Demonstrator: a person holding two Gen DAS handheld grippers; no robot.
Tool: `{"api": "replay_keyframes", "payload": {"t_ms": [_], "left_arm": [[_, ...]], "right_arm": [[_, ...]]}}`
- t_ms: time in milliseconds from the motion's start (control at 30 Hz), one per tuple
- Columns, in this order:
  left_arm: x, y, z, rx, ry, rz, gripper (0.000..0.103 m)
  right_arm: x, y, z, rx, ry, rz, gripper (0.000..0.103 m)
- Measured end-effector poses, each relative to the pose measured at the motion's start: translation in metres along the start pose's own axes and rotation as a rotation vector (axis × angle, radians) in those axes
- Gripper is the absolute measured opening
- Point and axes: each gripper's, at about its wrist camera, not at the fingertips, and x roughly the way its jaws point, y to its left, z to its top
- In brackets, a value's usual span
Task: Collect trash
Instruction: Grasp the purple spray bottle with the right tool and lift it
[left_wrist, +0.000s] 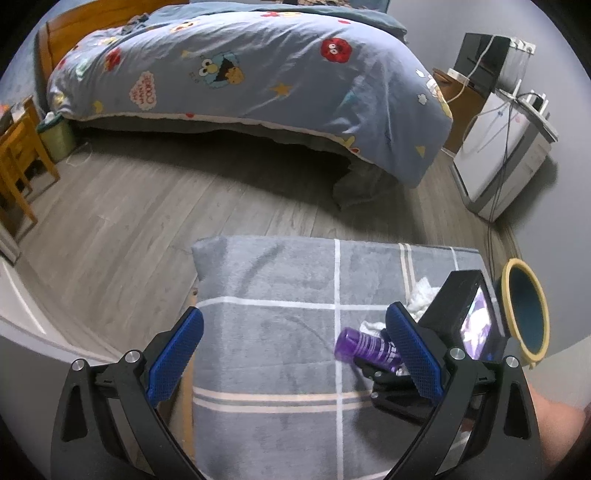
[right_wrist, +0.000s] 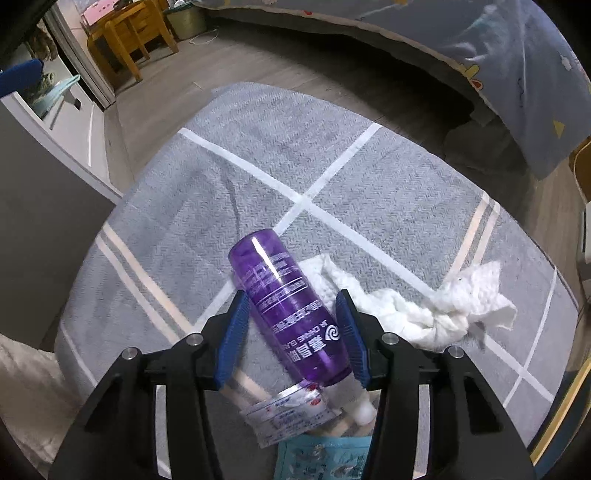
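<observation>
A purple plastic bottle sits between the blue pads of my right gripper, which is shut on it over a grey checked blanket. The bottle also shows in the left wrist view, behind my left gripper's right finger. Crumpled white tissue lies on the blanket to the right of the bottle. A small foil packet and a blue wrapper lie under the bottle's cap end. My left gripper is open and empty over the blanket.
A round bin with a yellow rim stands at the blanket's right edge. A bed with a blue cartoon duvet is across the wooden floor. A wooden chair and a green bin stand at the left, a white cabinet at the right.
</observation>
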Motion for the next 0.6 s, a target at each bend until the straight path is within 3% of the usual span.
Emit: {"api": "replay_keyframes", "payload": {"t_ms": [167, 233, 333, 600], "left_arm": [[0.002, 0.007, 0.0, -0.025, 0.006, 0.008, 0.098], [0.002, 0.01, 0.0, -0.038, 0.006, 0.007, 0.098], [0.001, 0.013, 0.0, -0.042, 0.002, 0.017, 0.098], [-0.002, 0.012, -0.002, -0.033, -0.004, 0.028, 0.098]], "right_arm": [[0.008, 0.005, -0.002, -0.02, 0.007, -0.028, 0.049], [0.006, 0.007, -0.002, -0.029, 0.003, -0.043, 0.039], [-0.006, 0.009, -0.002, -0.026, -0.028, -0.046, 0.035], [-0.045, -0.009, -0.013, 0.089, -0.078, -0.055, 0.033]]}}
